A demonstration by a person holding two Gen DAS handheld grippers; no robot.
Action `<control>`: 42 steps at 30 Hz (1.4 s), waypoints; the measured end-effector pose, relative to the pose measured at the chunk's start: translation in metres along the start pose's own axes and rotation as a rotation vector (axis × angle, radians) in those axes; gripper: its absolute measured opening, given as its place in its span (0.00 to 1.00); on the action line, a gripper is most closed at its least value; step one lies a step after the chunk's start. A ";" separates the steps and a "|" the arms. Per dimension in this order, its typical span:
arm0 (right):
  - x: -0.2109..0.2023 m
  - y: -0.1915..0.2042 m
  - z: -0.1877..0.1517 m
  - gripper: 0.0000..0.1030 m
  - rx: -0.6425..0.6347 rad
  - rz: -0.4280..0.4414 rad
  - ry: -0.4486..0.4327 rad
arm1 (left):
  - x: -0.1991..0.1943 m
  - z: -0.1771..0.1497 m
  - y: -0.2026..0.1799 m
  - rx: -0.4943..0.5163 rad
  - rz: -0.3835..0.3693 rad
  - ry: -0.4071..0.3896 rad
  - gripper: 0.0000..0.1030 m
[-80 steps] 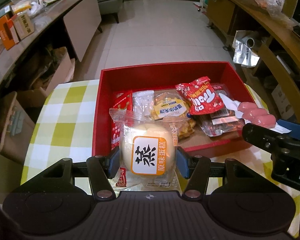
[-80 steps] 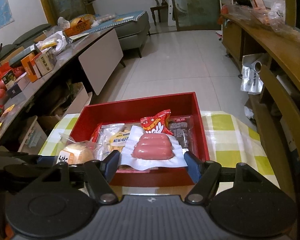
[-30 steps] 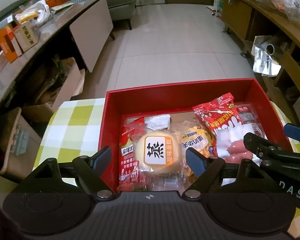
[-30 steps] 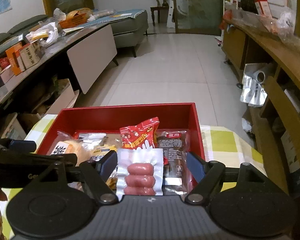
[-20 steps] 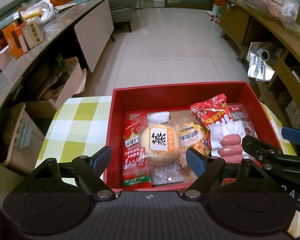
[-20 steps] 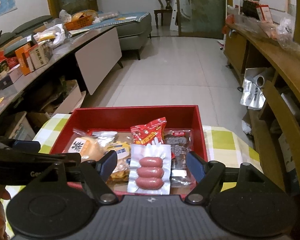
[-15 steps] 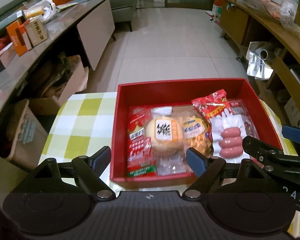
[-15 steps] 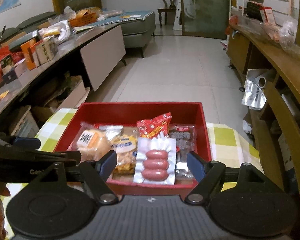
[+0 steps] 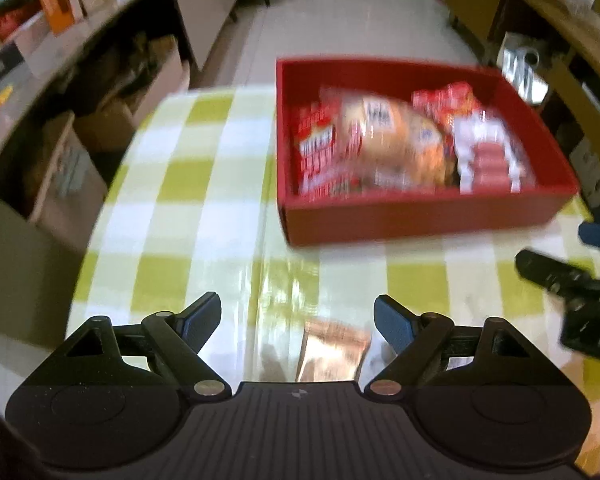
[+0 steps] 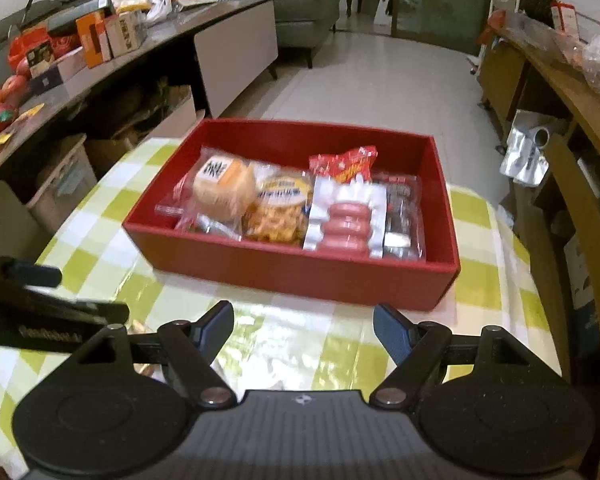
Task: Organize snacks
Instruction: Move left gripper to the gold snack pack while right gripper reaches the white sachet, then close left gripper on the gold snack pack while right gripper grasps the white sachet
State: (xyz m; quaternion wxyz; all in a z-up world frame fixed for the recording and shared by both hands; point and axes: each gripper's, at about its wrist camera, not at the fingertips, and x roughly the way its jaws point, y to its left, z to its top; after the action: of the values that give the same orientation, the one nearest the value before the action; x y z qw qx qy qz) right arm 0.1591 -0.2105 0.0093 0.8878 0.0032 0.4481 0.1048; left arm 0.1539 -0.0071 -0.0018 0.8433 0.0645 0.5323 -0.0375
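Observation:
A red box (image 10: 300, 276) stands on the yellow-checked tablecloth (image 10: 112, 256). Inside it lie a wrapped round bun (image 10: 220, 184), a cracker bag (image 10: 280, 208), a pack of pink sausages (image 10: 346, 220), a red snack bag (image 10: 344, 164) and a dark packet (image 10: 400, 208). My right gripper (image 10: 303, 320) is open over the cloth in front of the box, with nothing in it. My left gripper (image 9: 298, 312) is open too, left of and nearer than the box (image 9: 420, 216). A copper-coloured packet (image 9: 332, 352) lies on the cloth between its fingers, untouched.
The table's left edge drops to cardboard boxes (image 9: 64, 176) on the floor. A long counter (image 10: 100, 68) with cartons and fruit runs along the left. Wooden shelving (image 10: 572, 128) lines the right. The right gripper's black body (image 9: 572, 288) shows at the left view's right side.
The bun and the sausage pack, held earlier, now lie in the box. Both grippers have pulled back from the box over the cloth, and the left one has also shifted leftward.

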 end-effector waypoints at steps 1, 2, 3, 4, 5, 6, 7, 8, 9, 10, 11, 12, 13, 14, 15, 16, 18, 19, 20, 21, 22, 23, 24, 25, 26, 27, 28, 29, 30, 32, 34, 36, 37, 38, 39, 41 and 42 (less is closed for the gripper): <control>-0.001 0.000 -0.003 0.83 0.004 0.005 0.005 | 0.004 -0.005 -0.001 0.005 -0.003 0.020 0.85; -0.002 -0.001 -0.006 0.83 0.006 0.007 0.011 | 0.009 -0.010 -0.003 0.015 -0.006 0.041 0.85; -0.003 0.000 -0.008 0.83 0.005 0.007 0.016 | 0.013 -0.013 -0.005 0.025 -0.007 0.059 0.85; -0.003 0.000 -0.010 0.83 0.002 0.008 0.022 | 0.017 -0.017 -0.008 0.034 -0.007 0.076 0.85; -0.004 0.001 -0.012 0.83 -0.002 0.011 0.027 | 0.021 -0.019 -0.011 0.042 -0.006 0.092 0.85; -0.004 0.002 -0.014 0.83 -0.005 0.014 0.031 | 0.024 -0.022 -0.012 0.047 -0.009 0.100 0.85; -0.003 0.003 -0.015 0.83 -0.009 0.018 0.037 | 0.026 -0.023 -0.015 0.052 -0.012 0.109 0.85; -0.002 0.003 -0.016 0.83 -0.012 0.021 0.042 | 0.030 -0.023 -0.017 0.055 -0.014 0.115 0.85; -0.001 0.004 -0.017 0.83 -0.017 0.023 0.049 | 0.033 -0.023 -0.018 0.059 -0.012 0.120 0.84; 0.000 0.005 -0.018 0.83 -0.022 0.023 0.055 | 0.036 -0.023 -0.020 0.062 -0.008 0.128 0.83; 0.002 0.005 -0.019 0.83 -0.026 0.024 0.060 | 0.041 -0.023 -0.020 0.059 -0.005 0.141 0.79; 0.004 0.006 -0.019 0.83 -0.029 0.027 0.066 | 0.045 -0.024 -0.020 0.054 -0.005 0.156 0.75; 0.005 0.007 -0.019 0.83 -0.032 0.031 0.070 | 0.050 -0.023 -0.019 0.046 -0.010 0.172 0.73; 0.007 0.008 -0.019 0.83 -0.036 0.036 0.074 | 0.053 -0.024 -0.017 0.033 -0.019 0.186 0.73; 0.008 0.009 -0.019 0.83 -0.041 0.040 0.079 | 0.054 -0.022 -0.014 0.020 -0.028 0.188 0.73; 0.010 0.011 -0.020 0.83 -0.048 0.046 0.084 | 0.054 -0.022 -0.011 0.007 -0.044 0.196 0.70; 0.014 0.016 -0.021 0.83 -0.069 0.063 0.101 | 0.052 -0.021 -0.006 -0.001 -0.054 0.196 0.60; 0.015 0.019 -0.022 0.83 -0.078 0.071 0.109 | 0.051 -0.021 -0.005 -0.002 -0.066 0.196 0.56; 0.018 0.022 -0.023 0.83 -0.089 0.080 0.120 | 0.049 -0.022 -0.004 0.000 -0.069 0.195 0.50; 0.020 0.025 -0.025 0.83 -0.096 0.083 0.129 | 0.049 -0.022 -0.004 0.005 -0.067 0.194 0.49; 0.022 0.027 -0.027 0.83 -0.105 0.084 0.140 | 0.048 -0.023 -0.003 0.006 -0.069 0.197 0.48; 0.024 0.029 -0.028 0.83 -0.113 0.085 0.148 | 0.047 -0.023 -0.002 0.004 -0.071 0.199 0.47; 0.025 0.031 -0.029 0.83 -0.120 0.087 0.154 | 0.047 -0.024 0.000 0.002 -0.073 0.202 0.46; 0.026 0.033 -0.031 0.83 -0.125 0.090 0.158 | 0.045 -0.024 0.001 -0.001 -0.078 0.205 0.46; 0.028 0.034 -0.032 0.83 -0.130 0.093 0.162 | 0.043 -0.024 0.003 -0.006 -0.082 0.207 0.46; 0.029 0.036 -0.032 0.83 -0.133 0.095 0.167 | 0.041 -0.023 0.005 -0.009 -0.082 0.205 0.46; 0.031 0.037 -0.032 0.83 -0.133 0.098 0.170 | 0.037 -0.023 0.006 -0.012 -0.083 0.197 0.46; 0.033 0.039 -0.032 0.83 -0.130 0.104 0.177 | 0.032 -0.025 0.008 -0.019 -0.089 0.187 0.46; 0.036 0.040 -0.032 0.83 -0.129 0.109 0.182 | 0.026 -0.029 0.012 -0.027 -0.094 0.180 0.46; 0.040 0.045 -0.032 0.83 -0.132 0.116 0.187 | 0.022 -0.030 0.017 -0.040 -0.085 0.176 0.46; 0.046 0.053 -0.031 0.83 -0.146 0.119 0.197 | 0.021 -0.032 0.018 -0.036 -0.065 0.180 0.46; 0.053 0.060 -0.032 0.83 -0.163 0.120 0.211 | 0.024 -0.031 0.016 -0.037 -0.053 0.188 0.47; 0.056 0.063 -0.032 0.83 -0.167 0.130 0.220 | 0.025 -0.032 0.018 -0.035 -0.044 0.193 0.47; 0.059 0.066 -0.033 0.83 -0.173 0.144 0.229 | 0.027 -0.031 0.018 -0.036 -0.045 0.199 0.47; 0.061 0.068 -0.034 0.83 -0.181 0.151 0.236 | 0.031 -0.029 0.018 -0.040 -0.046 0.204 0.47; 0.067 0.072 -0.036 0.83 -0.196 0.139 0.242 | 0.032 -0.028 0.022 -0.040 -0.045 0.204 0.47; 0.070 0.073 -0.037 0.85 -0.199 0.129 0.240 | 0.033 -0.028 0.024 -0.041 -0.040 0.203 0.47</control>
State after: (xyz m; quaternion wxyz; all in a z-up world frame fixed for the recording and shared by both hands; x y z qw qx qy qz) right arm 0.1563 -0.1289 -0.0615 0.8154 -0.0687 0.5370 0.2050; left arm 0.1464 0.0212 -0.0422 0.7852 0.0401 0.6169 -0.0369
